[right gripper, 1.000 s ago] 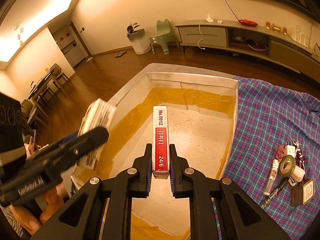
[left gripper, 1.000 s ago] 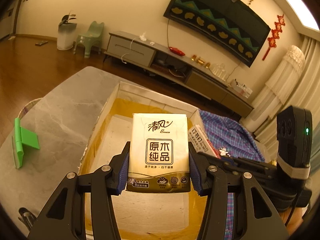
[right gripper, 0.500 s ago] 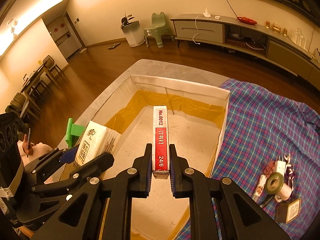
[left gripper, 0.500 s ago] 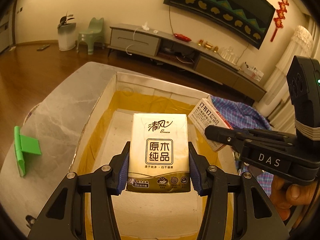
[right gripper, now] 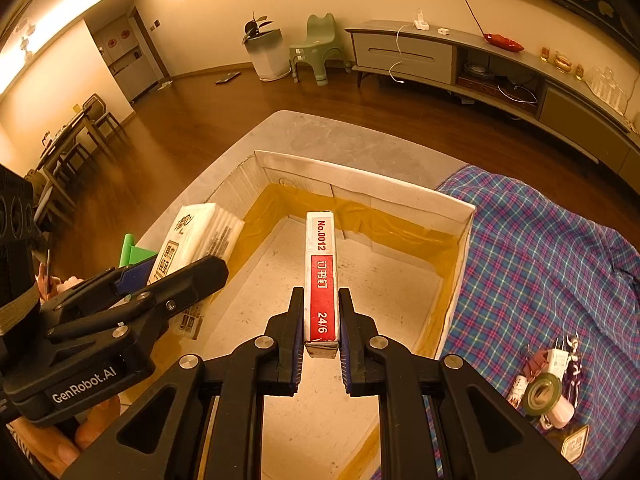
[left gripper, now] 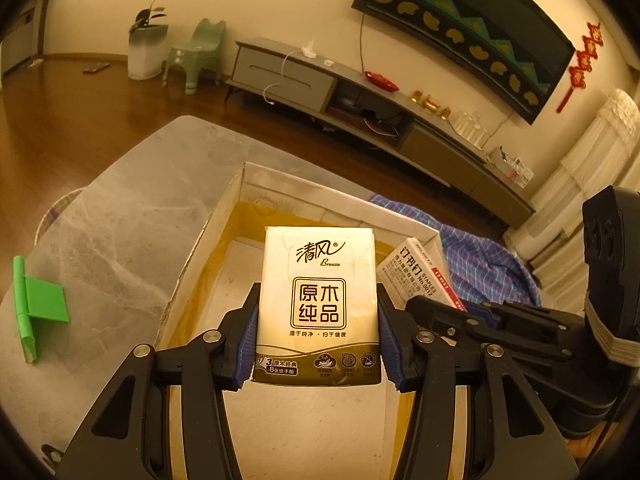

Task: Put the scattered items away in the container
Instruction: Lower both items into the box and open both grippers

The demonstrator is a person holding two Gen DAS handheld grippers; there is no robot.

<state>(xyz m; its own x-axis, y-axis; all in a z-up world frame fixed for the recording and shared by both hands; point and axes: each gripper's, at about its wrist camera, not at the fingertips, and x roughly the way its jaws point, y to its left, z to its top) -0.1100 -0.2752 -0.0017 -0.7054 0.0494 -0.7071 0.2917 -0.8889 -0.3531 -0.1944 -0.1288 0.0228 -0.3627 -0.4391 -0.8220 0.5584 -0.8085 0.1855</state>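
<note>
A: What does the left gripper (left gripper: 318, 344) hold?

B: It holds a tissue pack (left gripper: 318, 304), cream and gold with Chinese print. The blue pads (left gripper: 249, 340) press on both sides of the pack, so the jaws stand wide around it. The pack is upright, above the open box (left gripper: 208, 248).

A: And the right gripper (right gripper: 320, 344)?

B: Its jaws are narrow. They clamp a staple box (right gripper: 321, 280), white with a red label, which points forward from the fingers. It is also above the inside of the container, not touching the floor of it.

A: How does the container look?

B: It is a white cardboard box (right gripper: 360, 184) with yellow tape along the lower inner walls. It stands on a grey marble table (left gripper: 120, 216). In the parts of the floor that I can see, nothing lies there.

A: Where are the other items?

B: On the right of the box is a plaid cloth (right gripper: 540, 264). On it lies a small heap: a roll of tape (right gripper: 542, 394), a white plug (right gripper: 558, 358) and some small things I cannot name. On the other side of the box, on the table, stands a green plastic stand (left gripper: 34, 300).

A: Do the two grippers touch?

B: No, they are side by side over the box, near but apart.
</note>
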